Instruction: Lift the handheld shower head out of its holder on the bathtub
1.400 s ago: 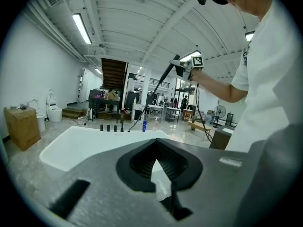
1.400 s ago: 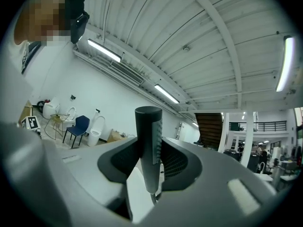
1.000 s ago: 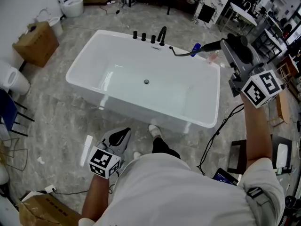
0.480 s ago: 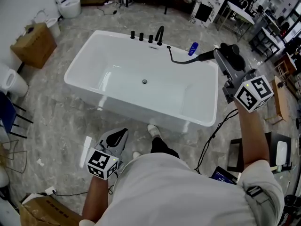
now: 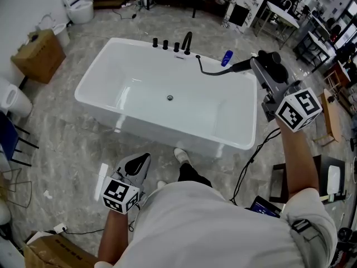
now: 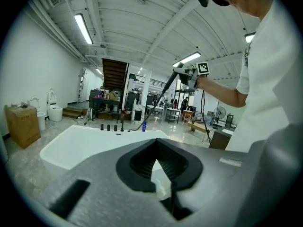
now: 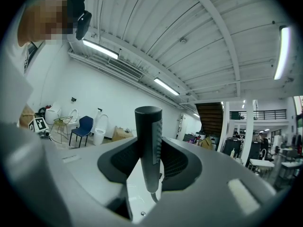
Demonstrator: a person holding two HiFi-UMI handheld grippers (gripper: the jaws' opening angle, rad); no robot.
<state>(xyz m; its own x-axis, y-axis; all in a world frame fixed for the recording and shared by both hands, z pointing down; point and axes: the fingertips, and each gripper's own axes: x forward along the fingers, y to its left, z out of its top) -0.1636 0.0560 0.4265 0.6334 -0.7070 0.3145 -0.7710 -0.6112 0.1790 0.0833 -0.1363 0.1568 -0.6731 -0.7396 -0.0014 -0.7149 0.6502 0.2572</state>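
The black handheld shower head (image 5: 244, 65) is out over the far right corner of the white bathtub (image 5: 89, 99), lifted clear of the rim. My right gripper (image 5: 258, 61) is shut on its handle. Its hose (image 5: 209, 71) curves back to the rim beside the black spout and knobs (image 5: 187, 41). In the right gripper view the dark wand (image 7: 148, 145) stands upright between the pads of my right gripper (image 7: 149, 161). My left gripper (image 5: 140, 162) hangs low by the person's left side, short of the tub, jaws together and empty. The left gripper view shows the tub (image 6: 80, 143) and the raised wand (image 6: 168, 85).
A blue bottle (image 5: 226, 57) stands on the tub's far right rim. A cardboard box (image 5: 38, 52) and toilets (image 5: 77, 5) are at the left, with a blue chair (image 5: 8, 138) at the left edge. A black cable (image 5: 254, 159) runs over the floor on the right, near tables.
Hardly anything differs: my right gripper keeps the shower head aloft and has drifted slightly left. The left gripper has stayed put.
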